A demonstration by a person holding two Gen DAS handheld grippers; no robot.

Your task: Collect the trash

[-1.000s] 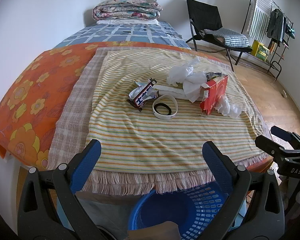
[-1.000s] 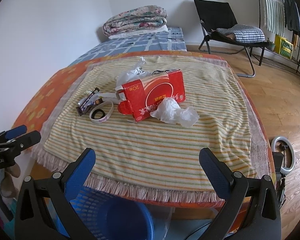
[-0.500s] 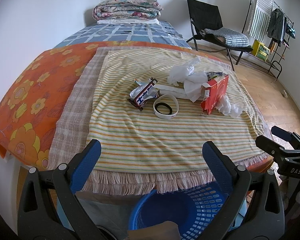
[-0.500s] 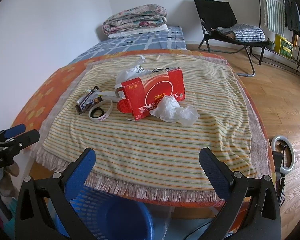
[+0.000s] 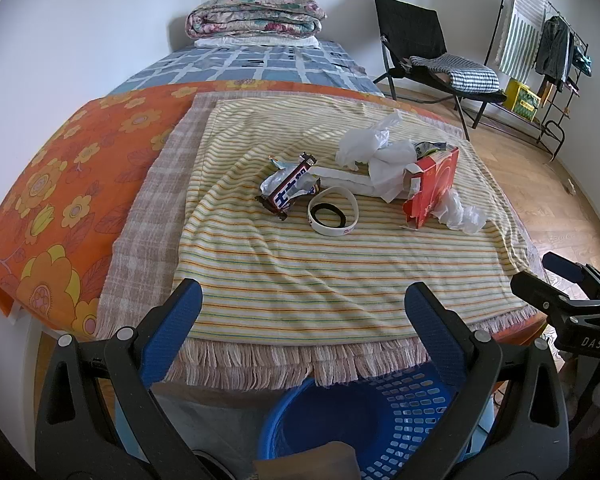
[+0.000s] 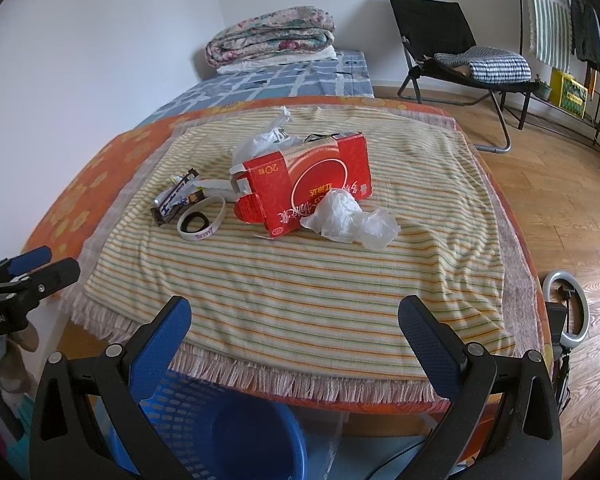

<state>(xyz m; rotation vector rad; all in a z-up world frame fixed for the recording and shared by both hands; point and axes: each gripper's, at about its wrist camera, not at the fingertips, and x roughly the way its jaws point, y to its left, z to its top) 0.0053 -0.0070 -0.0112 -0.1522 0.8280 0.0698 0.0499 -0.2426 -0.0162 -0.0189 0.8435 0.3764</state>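
Observation:
Trash lies in the middle of a striped cloth: an opened red carton [image 6: 312,188] [image 5: 434,188], crumpled white tissue [image 6: 350,220] [image 5: 458,212] beside it, a white plastic bag [image 5: 366,142] [image 6: 266,140] behind it, a candy wrapper [image 5: 290,192] [image 6: 176,200], and a white ring [image 5: 332,216] [image 6: 202,224]. A blue mesh basket [image 5: 364,420] [image 6: 204,420] stands on the floor below the near edge. My left gripper [image 5: 304,300] and right gripper [image 6: 296,316] both hover open over the cloth's near edge, holding nothing.
The striped cloth [image 6: 300,280] covers a table with an orange flowered cover [image 5: 60,184]. Beyond are a bed with a folded quilt [image 5: 256,14], a black folding chair [image 6: 452,48] and a clothes rack [image 5: 540,48]. A ring light [image 6: 568,308] stands on the wood floor at right.
Both grippers have drifted slightly forward toward the trash; the carton and tissue look a little closer in the right wrist view. Nothing was picked up.

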